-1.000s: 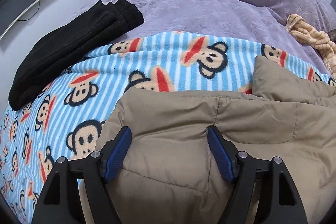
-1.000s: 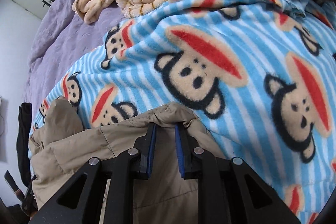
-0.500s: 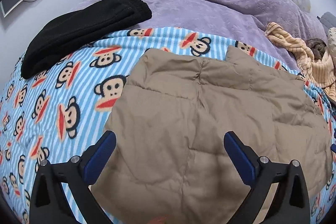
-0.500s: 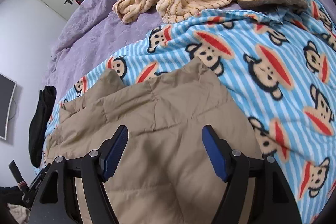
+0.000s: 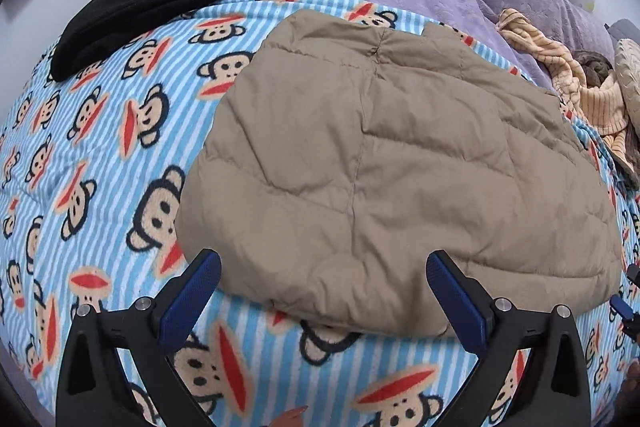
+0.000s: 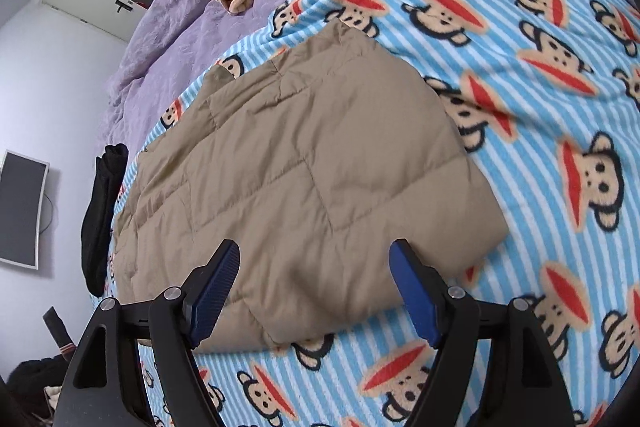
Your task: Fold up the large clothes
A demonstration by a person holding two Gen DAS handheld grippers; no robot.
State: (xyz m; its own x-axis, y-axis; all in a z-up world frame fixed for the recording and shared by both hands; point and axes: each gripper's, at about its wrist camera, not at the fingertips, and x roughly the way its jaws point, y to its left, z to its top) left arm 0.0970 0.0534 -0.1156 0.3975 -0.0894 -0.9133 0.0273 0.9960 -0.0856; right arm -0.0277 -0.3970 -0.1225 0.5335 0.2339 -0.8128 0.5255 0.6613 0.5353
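I had just let go: my left gripper (image 5: 322, 301) and right gripper (image 6: 316, 289) spread wide with nothing between them, both pulled back. The tan quilted jacket (image 5: 384, 163) lay folded on the monkey-print blanket (image 5: 100, 155), so this fold looked complete.

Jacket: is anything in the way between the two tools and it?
Nothing visible. The jacket lies folded on the monkey blanket, bare on top. The left tool and right tool are open just above its near edge, holding nothing.
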